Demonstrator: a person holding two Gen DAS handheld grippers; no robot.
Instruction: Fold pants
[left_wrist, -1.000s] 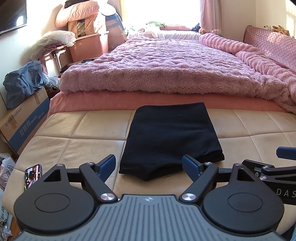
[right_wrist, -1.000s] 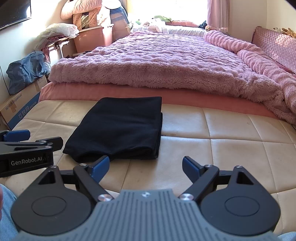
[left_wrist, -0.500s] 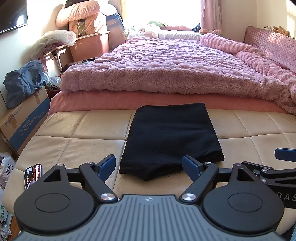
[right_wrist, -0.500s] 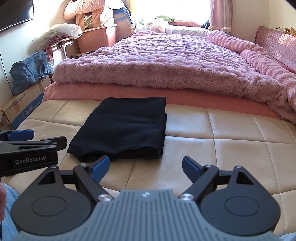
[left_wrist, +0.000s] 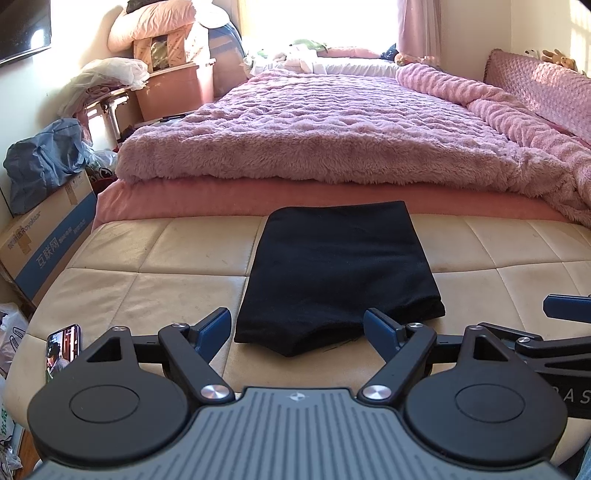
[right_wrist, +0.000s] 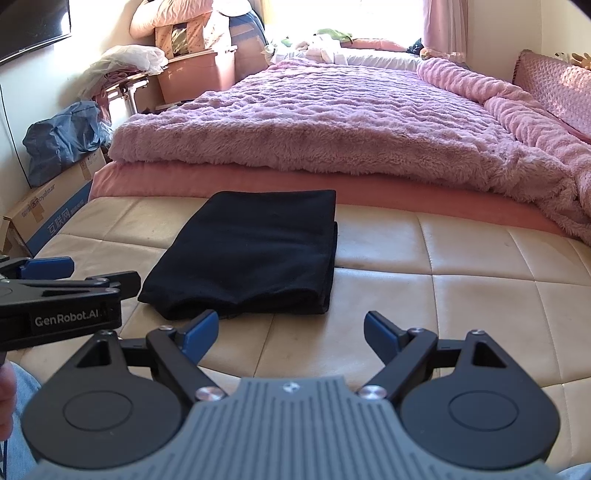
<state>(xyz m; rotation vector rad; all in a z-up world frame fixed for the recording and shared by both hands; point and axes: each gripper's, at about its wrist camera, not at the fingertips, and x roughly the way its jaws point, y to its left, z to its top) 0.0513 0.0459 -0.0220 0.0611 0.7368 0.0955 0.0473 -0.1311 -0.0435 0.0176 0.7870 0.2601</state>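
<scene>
The black pants (left_wrist: 340, 266) lie folded into a flat rectangle on the cream padded bench (left_wrist: 155, 254), with the far edge against the pink bed. They also show in the right wrist view (right_wrist: 251, 254). My left gripper (left_wrist: 297, 326) is open and empty, held just short of the near edge of the pants. My right gripper (right_wrist: 290, 330) is open and empty, held to the right of the pants' near corner. The left gripper's body shows at the left of the right wrist view (right_wrist: 62, 299).
A bed with a fluffy pink blanket (left_wrist: 332, 129) lies beyond the bench. A phone (left_wrist: 61, 347) lies on the bench's near left corner. A cardboard box (left_wrist: 40, 240) and a blue bag (left_wrist: 40, 158) stand at the left, by stacked clutter.
The right gripper has shifted slightly, so the pants sit a little more to the right in its view. The left gripper and the pants have stayed still.
</scene>
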